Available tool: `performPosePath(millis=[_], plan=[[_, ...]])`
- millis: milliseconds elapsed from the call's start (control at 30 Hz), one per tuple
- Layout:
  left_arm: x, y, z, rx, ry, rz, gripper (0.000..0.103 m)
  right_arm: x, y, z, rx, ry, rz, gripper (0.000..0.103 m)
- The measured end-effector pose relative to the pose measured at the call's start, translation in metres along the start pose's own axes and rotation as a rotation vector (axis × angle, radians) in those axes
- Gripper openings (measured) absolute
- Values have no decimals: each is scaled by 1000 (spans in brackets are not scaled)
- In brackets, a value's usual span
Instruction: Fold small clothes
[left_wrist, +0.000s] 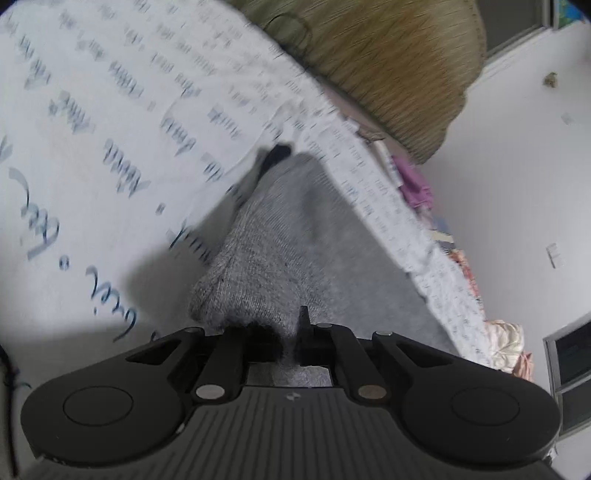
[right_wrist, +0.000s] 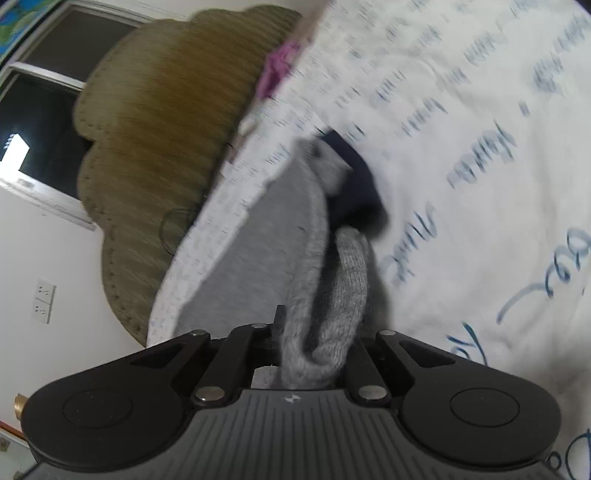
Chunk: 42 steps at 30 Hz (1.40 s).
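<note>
Grey knitted sock (left_wrist: 258, 258), with a dark navy cuff or toe section (left_wrist: 275, 157) at its far end, is stretched in the air between the two tools, above a bed. The left hand-held gripper (left_wrist: 286, 332) is clamped on one grey end of it, the knit bunched between the closed-in fingers (left_wrist: 303, 317). The right hand-held gripper (right_wrist: 314, 339) is clamped on the other end, where the fabric (right_wrist: 332, 295) doubles over in a thick roll at the fingers; one thin finger (right_wrist: 279, 317) shows at the left of the roll, the other is hidden by the knit. From the right wrist view the sock runs away from the gripper to the navy section (right_wrist: 354, 192), which lies against or just above the bed cover; contact cannot be confirmed because of motion blur.

Below the sock lies a white bed cover (left_wrist: 110, 110) printed with blue script. A flat grey area (left_wrist: 369, 266) sits beside the sock; whether it is shadow or cloth I cannot tell. At the edge of the bed stands a brown scalloped headboard (right_wrist: 166, 129). A purple item (right_wrist: 277, 70) lies near that edge. White wall (left_wrist: 517, 184) and a window (right_wrist: 48, 122) surround the bed.
</note>
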<state>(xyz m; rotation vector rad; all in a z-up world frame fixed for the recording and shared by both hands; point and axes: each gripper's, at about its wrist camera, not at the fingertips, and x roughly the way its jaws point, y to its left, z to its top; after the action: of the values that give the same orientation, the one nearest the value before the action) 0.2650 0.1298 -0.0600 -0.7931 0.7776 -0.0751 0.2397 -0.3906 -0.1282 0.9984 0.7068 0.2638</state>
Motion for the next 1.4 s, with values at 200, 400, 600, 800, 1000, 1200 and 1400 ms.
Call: performPosePath(millis=[200,400,600,800,1000,1200,1400], plan=[[-46,-23,7,29,-41,-64,5,-29,32,13,-61,-17,77,5],[-98,-25,-16,74,-25,-127,5,-73,32,-2,-94,3,118,5],[-138,13,-70,109,49,-97,5,-134,10,-50,-75,51,134,5],[-107,59,-108,108,140,53,8,-136,-39,-95,12,106,23,5],[-131,48,-99,277,56,122,33,-138,-50,-93,56,94,-38,16],[-161,4,-76,591,-210,320,34,-184,-17,-44,-193,-89,-142,35],[-61,-63,-60,764,-160,289,49,-98,60,-10,-537,-18,-210,38]])
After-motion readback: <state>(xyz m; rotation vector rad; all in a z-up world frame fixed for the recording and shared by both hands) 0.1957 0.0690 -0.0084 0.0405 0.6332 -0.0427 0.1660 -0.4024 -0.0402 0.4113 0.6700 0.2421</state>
